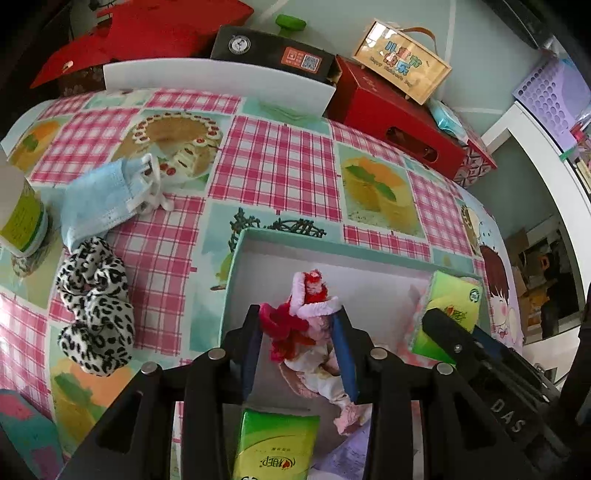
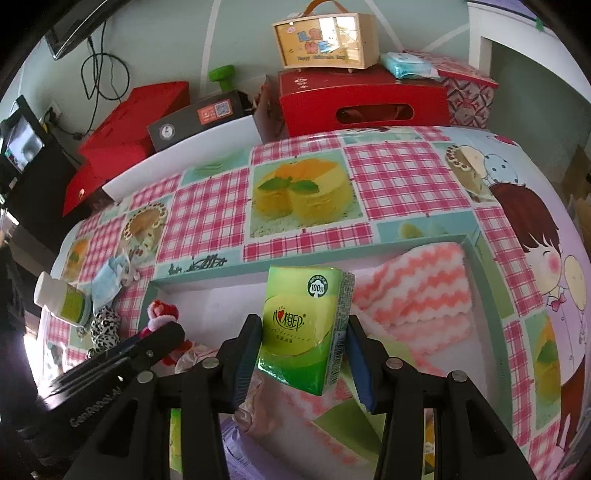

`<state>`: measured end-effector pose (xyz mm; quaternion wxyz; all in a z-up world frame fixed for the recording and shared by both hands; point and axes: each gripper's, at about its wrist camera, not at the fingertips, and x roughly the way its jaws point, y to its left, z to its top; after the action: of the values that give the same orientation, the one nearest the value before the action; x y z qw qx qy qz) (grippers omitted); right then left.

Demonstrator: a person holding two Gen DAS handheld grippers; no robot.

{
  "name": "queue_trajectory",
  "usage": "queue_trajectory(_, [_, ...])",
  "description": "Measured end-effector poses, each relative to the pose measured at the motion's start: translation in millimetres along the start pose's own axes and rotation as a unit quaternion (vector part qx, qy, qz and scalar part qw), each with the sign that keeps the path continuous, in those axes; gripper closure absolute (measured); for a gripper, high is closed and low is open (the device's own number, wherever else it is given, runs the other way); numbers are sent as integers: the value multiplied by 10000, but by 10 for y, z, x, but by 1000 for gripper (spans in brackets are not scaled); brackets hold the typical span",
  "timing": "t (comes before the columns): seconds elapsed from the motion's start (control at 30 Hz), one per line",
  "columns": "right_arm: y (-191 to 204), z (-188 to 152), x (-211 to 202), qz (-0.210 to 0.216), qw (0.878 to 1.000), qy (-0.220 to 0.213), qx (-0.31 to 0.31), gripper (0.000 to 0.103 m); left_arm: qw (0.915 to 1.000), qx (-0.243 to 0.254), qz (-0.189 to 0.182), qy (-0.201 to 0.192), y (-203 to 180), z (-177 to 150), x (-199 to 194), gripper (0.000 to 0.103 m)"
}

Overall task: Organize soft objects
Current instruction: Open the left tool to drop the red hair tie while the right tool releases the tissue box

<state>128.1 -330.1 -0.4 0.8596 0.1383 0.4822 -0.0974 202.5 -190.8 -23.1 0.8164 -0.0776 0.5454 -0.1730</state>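
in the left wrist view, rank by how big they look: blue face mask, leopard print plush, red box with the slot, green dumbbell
1. red box with the slot
2. leopard print plush and blue face mask: look about alike; not ranked, since the plush is nearer the camera
3. green dumbbell: smallest, though farthest away

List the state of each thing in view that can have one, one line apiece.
Left tongs: shut on the doll.
Doll: held over the box.
Right tongs: shut on the tissue pack.
Tissue pack: held upright, above the box.
Box: open, lidless.
Pink towel: folded, lying in the box.
Face mask: crumpled on the table.
Leopard cloth: bunched on the table.
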Motion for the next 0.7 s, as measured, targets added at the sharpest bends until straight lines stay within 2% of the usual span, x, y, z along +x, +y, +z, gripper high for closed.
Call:
queue_trajectory(0.2, [24,-18,5,39,9999,76,-67,54,9999,-52,24,118,5,-53,17,64])
queue_trajectory(0.47, [26,-22,-43,62,9999,67,-112,53,9997,-134,135,133,10,-43,-83,54])
queue_trajectory(0.7, [1,-23,-107,25,9999,23,-106,53,9997,-133,193,79,-11,-41,-186,51])
